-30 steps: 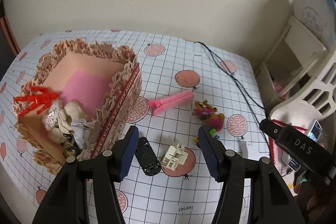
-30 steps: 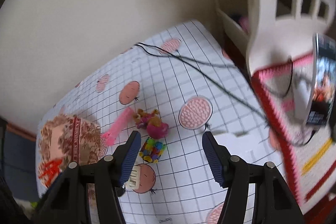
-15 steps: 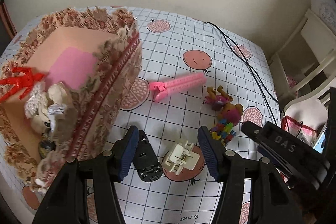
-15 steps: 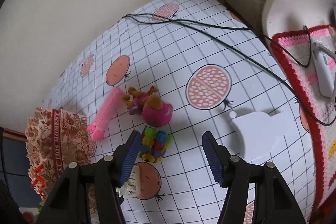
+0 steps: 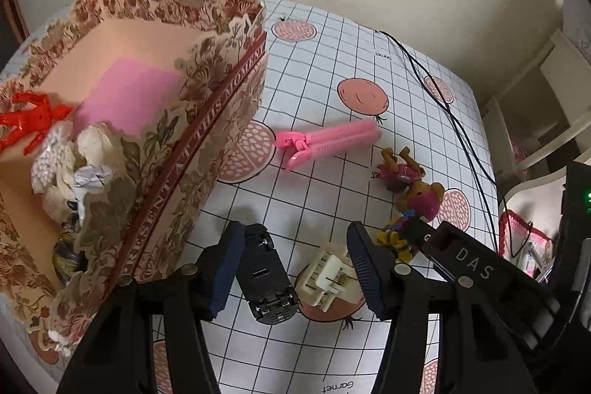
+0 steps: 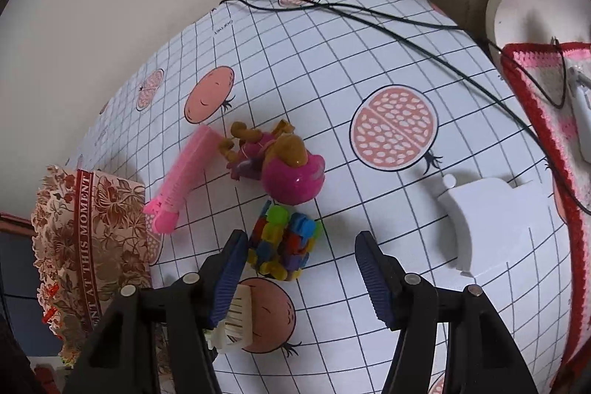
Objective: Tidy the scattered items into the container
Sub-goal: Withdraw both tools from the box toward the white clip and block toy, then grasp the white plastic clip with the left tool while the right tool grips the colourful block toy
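The floral box (image 5: pixel 159 150) stands at the left with several items inside; it also shows in the right wrist view (image 6: pixel 92 239). My left gripper (image 5: pixel 295 268) is open low over a black toy car (image 5: pixel 266 283) and a white plug piece (image 5: pixel 328 276). My right gripper (image 6: pixel 299 279) is open just above a multicoloured bead toy (image 6: pixel 284 242). A pink hair clip (image 5: pixel 328 141) (image 6: pixel 183 180) and a pink dog figure (image 6: pixel 280 161) (image 5: pixel 413 187) lie on the gridded mat. The right gripper's body (image 5: pixel 472 268) shows in the left wrist view.
A white plastic piece (image 6: pixel 495 216) lies on the mat at the right. A black cable (image 6: pixel 369 21) runs across the far side. A crocheted red and pink mat (image 6: pixel 546 120) and a white shelf unit (image 5: pixel 546 91) stand at the right edge.
Both grippers moved lower and closer to the mat. The car and plug now sit between the left fingers; the bead toy has come nearer to the right fingers.
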The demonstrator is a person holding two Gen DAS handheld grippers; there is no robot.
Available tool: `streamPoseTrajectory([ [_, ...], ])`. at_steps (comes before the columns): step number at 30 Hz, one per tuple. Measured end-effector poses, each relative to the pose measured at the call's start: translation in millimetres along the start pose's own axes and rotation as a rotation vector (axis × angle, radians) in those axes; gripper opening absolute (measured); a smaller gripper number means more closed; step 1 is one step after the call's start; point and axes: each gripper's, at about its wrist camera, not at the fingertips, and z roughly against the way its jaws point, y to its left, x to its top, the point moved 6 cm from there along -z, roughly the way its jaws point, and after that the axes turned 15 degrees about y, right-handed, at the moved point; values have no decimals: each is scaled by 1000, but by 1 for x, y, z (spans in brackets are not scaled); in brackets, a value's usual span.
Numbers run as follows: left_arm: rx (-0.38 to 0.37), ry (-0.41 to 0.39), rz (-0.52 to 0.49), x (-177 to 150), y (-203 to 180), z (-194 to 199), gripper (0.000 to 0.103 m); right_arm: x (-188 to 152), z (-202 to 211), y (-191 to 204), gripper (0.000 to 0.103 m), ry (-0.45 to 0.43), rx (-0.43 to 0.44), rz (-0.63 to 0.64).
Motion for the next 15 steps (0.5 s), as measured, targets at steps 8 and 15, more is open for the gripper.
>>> streamPoseTrajectory([
  [8,-15,12,18,0,7,-3,58,2,-12,7,62,6,22,-5],
  [15,-28,28,15,-2,6,-7,58,3,-14,5,53,5,28,5],
])
